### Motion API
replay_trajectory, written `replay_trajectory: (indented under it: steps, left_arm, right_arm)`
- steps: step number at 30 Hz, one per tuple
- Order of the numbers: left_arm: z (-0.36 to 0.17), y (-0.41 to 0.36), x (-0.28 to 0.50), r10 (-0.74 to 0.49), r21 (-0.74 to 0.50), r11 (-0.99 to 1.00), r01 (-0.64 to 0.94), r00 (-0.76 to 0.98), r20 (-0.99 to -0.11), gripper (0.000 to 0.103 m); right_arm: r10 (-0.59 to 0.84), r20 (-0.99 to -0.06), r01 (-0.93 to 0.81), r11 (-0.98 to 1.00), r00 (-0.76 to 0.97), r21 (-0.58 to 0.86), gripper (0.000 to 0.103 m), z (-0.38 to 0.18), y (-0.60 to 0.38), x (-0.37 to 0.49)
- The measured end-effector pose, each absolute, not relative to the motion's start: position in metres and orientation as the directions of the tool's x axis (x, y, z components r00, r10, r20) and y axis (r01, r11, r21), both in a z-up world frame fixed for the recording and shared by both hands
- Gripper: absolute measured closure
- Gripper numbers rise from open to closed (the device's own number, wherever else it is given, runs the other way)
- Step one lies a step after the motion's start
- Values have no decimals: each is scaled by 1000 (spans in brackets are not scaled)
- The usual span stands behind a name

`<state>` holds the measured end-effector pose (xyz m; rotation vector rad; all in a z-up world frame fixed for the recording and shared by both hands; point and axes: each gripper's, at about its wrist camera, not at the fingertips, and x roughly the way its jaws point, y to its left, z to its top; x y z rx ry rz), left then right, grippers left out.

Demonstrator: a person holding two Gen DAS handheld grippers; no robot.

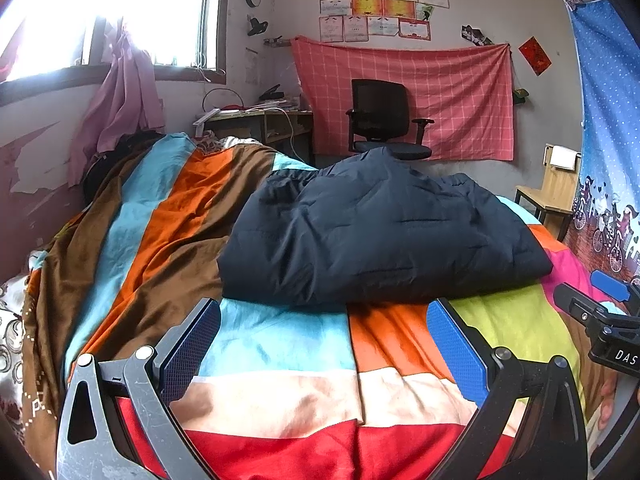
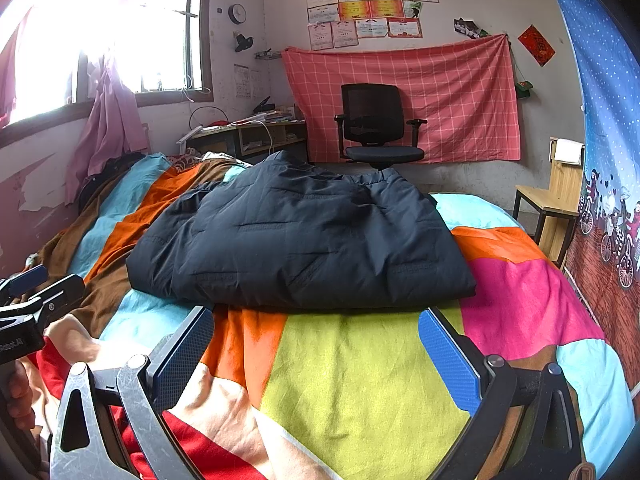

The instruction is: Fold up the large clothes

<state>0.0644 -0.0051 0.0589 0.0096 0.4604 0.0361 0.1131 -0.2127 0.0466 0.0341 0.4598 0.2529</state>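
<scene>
- I see no bins or baskets here; the only carrier is the bed, covered by a striped patchwork sheet in orange, teal, lime, pink and red.
- The task's garment, a dark navy quilted jacket, lies folded into a thick bundle on the bed, ahead of both claws; in the right wrist view it is the same bundle.
- My left claw is spread wide with nothing between its blue pads, low over the sheet just short of the jacket's near folded edge.
- My right claw is likewise spread wide and holds nothing, also just short of that edge.
- The jacket's near edge runs roughly straight across both views; its far edge bulges upward.
- Bare sheet lies to the jacket's left, over brown and orange stripes, and to its right over pink and teal patches.
- The two claws sit side by side, each showing at the rim of the other's view.
- Beyond the bed stand a black office chair, a cluttered desk near the window, and a wooden chair by the blue curtain.
</scene>
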Motion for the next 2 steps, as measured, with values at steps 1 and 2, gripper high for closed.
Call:
replay_trajectory:
  steps: [1,2]
  left_arm:
    - [59,-5,65,36,17,999,-32,894,-446,2]
    - [58,-5,65,36,17,999,-32,893,-448,2]
  right_arm:
    - [249,-434,-234,968,866,89,0,47,-213,113]
    - [249,-434,-234,968,866,89,0,47,-213,113]
